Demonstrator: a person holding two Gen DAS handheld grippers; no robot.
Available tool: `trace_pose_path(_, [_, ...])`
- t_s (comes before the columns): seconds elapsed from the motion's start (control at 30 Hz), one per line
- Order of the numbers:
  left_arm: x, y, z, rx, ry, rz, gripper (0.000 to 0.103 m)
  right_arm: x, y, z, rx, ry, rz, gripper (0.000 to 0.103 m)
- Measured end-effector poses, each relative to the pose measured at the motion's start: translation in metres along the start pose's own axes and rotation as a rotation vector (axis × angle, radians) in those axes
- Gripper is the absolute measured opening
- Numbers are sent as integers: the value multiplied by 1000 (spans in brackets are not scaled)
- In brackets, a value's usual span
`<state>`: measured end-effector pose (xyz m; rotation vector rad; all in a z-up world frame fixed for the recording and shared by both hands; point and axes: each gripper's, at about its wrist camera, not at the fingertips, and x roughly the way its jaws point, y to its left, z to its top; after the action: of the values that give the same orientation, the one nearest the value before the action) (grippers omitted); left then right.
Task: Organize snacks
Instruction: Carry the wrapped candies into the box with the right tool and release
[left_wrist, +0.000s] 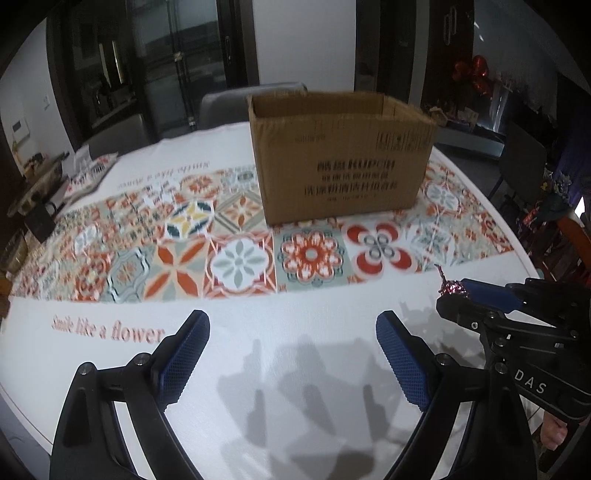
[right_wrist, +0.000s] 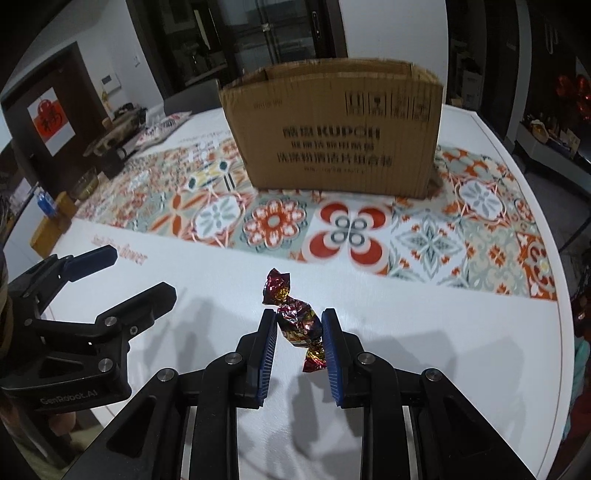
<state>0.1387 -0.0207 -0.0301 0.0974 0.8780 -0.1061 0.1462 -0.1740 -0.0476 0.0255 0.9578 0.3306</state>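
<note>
Right tool (right_wrist: 299, 328) clamped on candy (right_wrist: 295, 317), left tool (left_wrist: 291, 354) agape, tile-print tablecloth (right_wrist: 424, 236) w/ cardboard box (right_wrist: 340, 136)

Each hand-held gripper (right_wrist: 300, 321) — black frame w/ silver screws, blue ribbed pads (left_wrist: 184, 354).

Both wrist cams sit low, looking forward and down past their own fingers. Both share the cardboard box (left_wrist: 341, 155) ahead and the tablecloth (left_wrist: 258, 369); each sees the other gripper beside it.

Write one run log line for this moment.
right gripper: shut on candy | left gripper: open, empty | cardboard box: ahead on table
</note>
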Motion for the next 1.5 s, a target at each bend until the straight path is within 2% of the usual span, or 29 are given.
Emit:
trace_pose_path(0.57, [-16,4,74,34,-109,17,92,-31,-2,63,3,-101,-31,26])
trace_pose_path(1.0, [-20,7,105,24,-154,33,92,-43,-7,101,-14,-178,-30,26])
trace_pose_path(1.23, [-18,11,120,16,-190,50,93,-40,-11,117,-15,-190,-21,26])
trace_pose_path(1.5, [-12,16,152,1,-219,68,93,-42,-15,147,-23,-234,-45,26])
